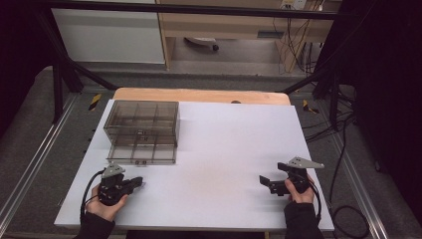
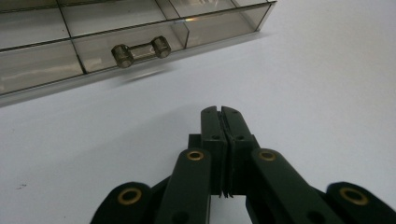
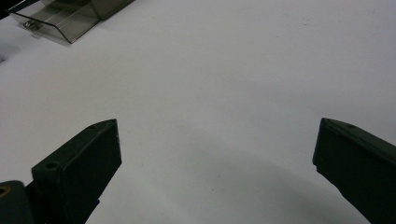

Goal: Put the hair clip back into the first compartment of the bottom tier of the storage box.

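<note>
A smoky transparent drawer cabinet stands at the back left of the white board. Its lowest drawer is pulled out toward me, with a small bar handle on its front. My left gripper rests on the board just in front of that drawer, held by a hand; in the left gripper view its jaws are pressed together with nothing between them. At the front right, my right gripper lies low over the board, pointing left. Its jaws stand wide apart over bare board, and the cabinet shows far off.
The board lies on a wooden table inside a black metal frame. Cables trail on the grey floor at the right. A wooden desk and a white cabinet stand beyond the table.
</note>
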A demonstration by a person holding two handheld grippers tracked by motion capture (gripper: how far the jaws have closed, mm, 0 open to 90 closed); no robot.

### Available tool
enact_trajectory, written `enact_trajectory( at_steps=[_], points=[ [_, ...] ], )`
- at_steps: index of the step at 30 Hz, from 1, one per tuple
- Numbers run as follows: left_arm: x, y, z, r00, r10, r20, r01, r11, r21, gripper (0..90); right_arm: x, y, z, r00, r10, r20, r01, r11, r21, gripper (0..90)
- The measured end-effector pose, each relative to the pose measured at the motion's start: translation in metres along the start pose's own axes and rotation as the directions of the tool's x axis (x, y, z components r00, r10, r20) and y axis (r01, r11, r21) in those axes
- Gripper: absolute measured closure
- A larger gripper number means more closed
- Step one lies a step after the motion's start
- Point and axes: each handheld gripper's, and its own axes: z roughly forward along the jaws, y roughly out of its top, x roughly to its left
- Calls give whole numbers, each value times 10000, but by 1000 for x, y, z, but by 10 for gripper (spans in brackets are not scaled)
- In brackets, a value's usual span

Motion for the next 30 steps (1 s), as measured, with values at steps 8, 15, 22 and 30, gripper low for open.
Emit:
enact_trajectory(
  at_steps=[8,15,22,30],
  points=[
    [-2,1,-1,9999,142,79,-142,9999,-46,891,0,0,0,10000,0,-1,0,10000,0,18],
    [-3,1,-4,9997,191,120,-189,9997,-163,891,0,0,0,10000,6,-7,-6,10000,-13,18],
    [-3,2,-5,9996,237,152,-233,9994,-243,891,0,0,0,10000,-17,-2,17,10000,-33,18],
    [-4,3,-7,9993,326,164,-320,9989,-331,891,0,0,0,10000,-6,2,6,10000,-18,18]
  ],
)
